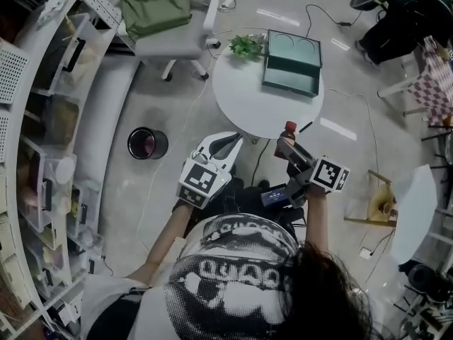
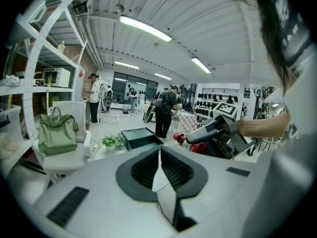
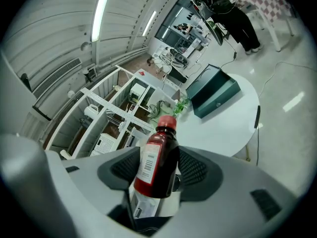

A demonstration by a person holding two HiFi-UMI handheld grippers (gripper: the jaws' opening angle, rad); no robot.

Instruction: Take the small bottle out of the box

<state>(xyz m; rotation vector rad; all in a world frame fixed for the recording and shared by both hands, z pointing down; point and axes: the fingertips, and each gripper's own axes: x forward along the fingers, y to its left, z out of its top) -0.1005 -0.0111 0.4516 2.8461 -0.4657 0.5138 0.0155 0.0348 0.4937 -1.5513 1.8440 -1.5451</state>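
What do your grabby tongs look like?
The left tongs and the right tongs are smooth, rounded, light grey shells. Inside each are dark ribbed pads. The left one carries a cube with black-and-white square markers, and the right one has its own cube.

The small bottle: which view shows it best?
The right gripper view: the small bottle fills the middle, with red cap and label, gripped by the right gripper. The head view shows it small from above; the left gripper view shows only red parts behind that gripper.
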